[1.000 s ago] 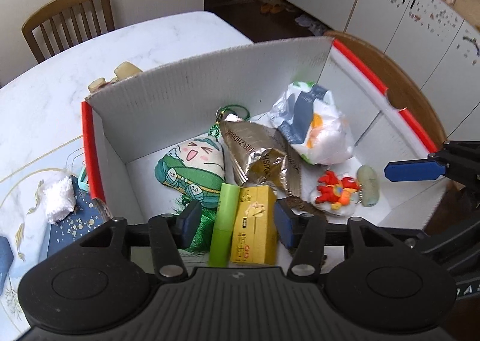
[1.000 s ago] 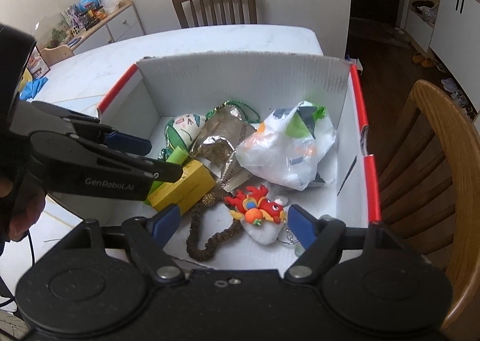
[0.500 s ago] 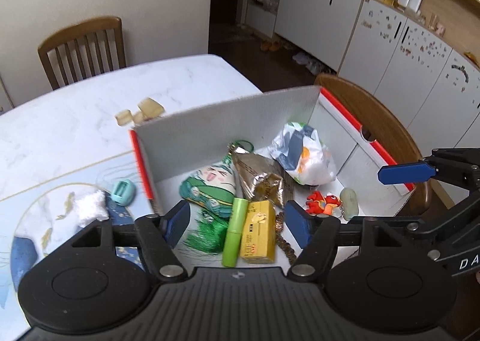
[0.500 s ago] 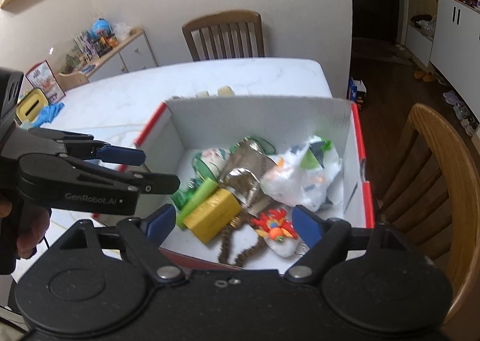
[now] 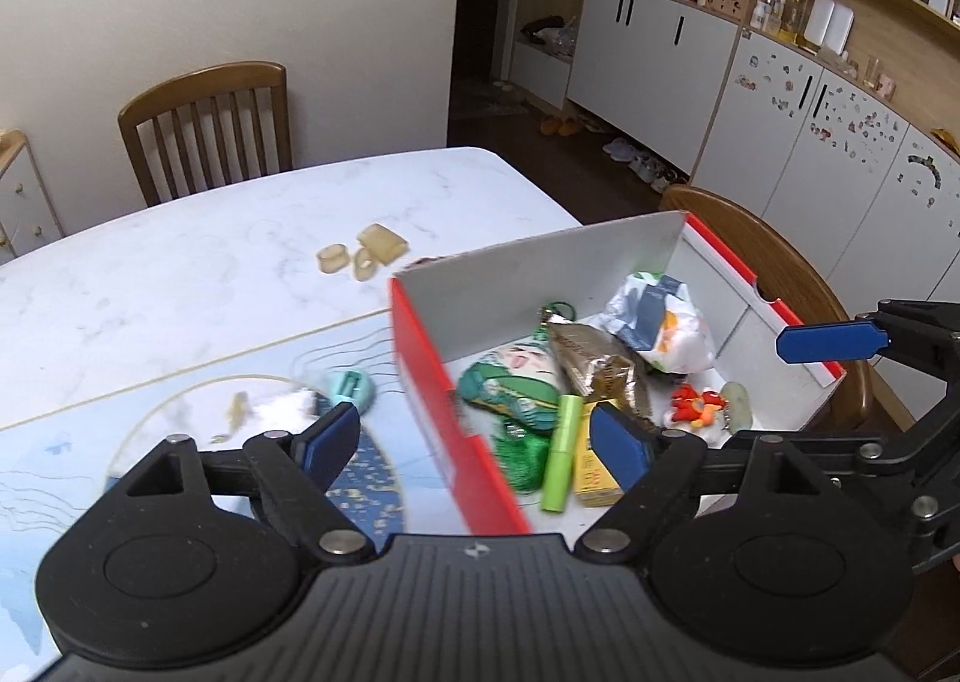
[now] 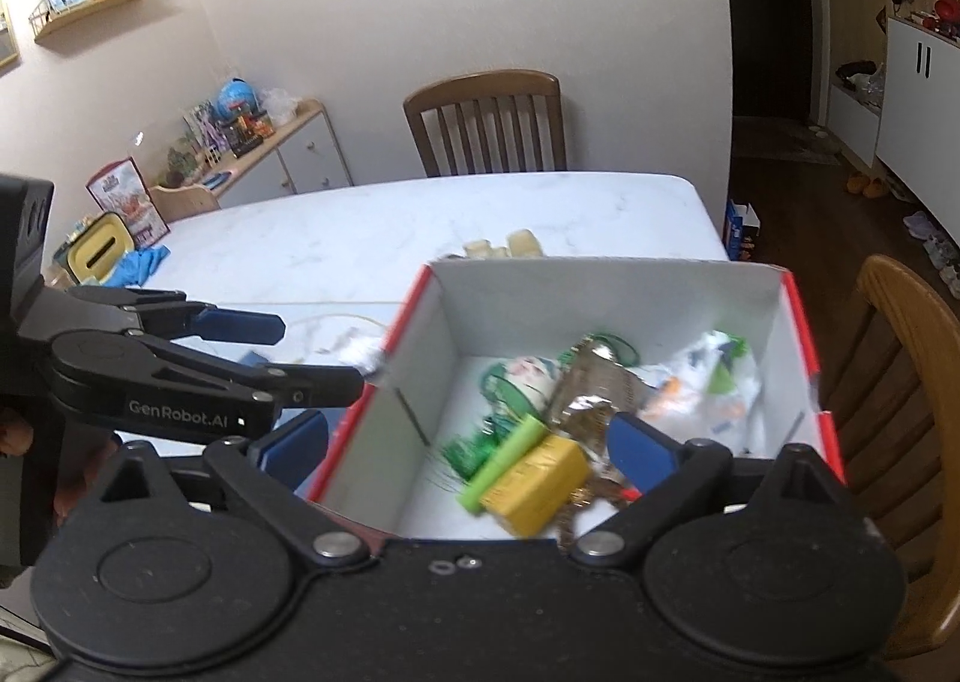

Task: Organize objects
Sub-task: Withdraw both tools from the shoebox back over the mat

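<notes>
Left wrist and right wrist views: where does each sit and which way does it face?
Left wrist: on the left hand-held gripper, jaws opening and empty, looking down into the red-edged box from its left; right hand-held gripper at frame right.
Right wrist: on the right hand-held gripper, jaws opening, empty, facing the box and far chair; left one at left.
Shared: box, yellow carton, table.

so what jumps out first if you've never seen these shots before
The red-edged cardboard box at the table's near corner, crammed with bright clutter: a yellow carton beside a green tube, a crumpled foil bag and a white plastic bag behind them. In front, both grippers, left and right, hang empty with jaws opening. A few beige pieces lie loose on the marble table.
</notes>
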{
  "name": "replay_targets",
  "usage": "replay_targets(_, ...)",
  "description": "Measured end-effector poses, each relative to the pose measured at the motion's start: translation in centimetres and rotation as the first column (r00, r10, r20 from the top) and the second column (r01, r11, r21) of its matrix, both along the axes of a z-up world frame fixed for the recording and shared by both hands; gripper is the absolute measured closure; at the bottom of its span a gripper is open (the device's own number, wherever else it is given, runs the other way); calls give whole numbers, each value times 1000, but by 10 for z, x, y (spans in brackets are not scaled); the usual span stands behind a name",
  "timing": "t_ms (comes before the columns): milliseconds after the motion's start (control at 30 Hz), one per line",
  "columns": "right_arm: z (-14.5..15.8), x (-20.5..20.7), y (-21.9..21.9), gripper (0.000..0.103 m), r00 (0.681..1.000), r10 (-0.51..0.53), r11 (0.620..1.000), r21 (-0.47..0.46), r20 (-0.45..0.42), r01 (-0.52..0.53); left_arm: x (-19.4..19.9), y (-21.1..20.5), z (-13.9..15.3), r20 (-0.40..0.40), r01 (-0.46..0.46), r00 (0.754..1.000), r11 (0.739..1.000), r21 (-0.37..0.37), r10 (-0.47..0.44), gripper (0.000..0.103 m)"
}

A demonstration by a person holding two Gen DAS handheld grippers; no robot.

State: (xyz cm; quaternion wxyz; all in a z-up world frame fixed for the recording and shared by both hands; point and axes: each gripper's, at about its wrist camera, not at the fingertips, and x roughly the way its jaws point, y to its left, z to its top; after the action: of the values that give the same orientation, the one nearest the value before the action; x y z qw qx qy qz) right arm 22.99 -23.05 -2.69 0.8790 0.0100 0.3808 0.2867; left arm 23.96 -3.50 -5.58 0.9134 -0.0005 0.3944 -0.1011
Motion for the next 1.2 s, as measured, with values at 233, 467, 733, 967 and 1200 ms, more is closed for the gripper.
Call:
replay_targets(233, 4, -7, 35, 3, 1000, -1, 1000, 8, 3, 1, -4, 37, 2, 17, 0, 1000, 1000, -24, 1, 13)
replay_targets(467, 4, -11, 69, 3, 1000, -13, 1000, 9, -2, 13, -4, 73, -5, 35, 15, 999, 999, -34, -14, 3)
replay_targets(733, 3, -4, 105, 3, 999, -41, 999, -12, -16, 41, 3, 110, -27, 40, 30, 999, 999, -38, -28, 2)
replay_targets(967, 2, 16, 136, 4, 995, -86, 996, -25, -49, 85, 18, 129, -52, 49, 41, 998, 999, -26, -40, 2)
replay_targets(1200, -2, 41, 167, 7, 979, -155, 988, -10, -130, 155, 29, 132, -79, 92, 45, 994, 996, 76, -52, 2)
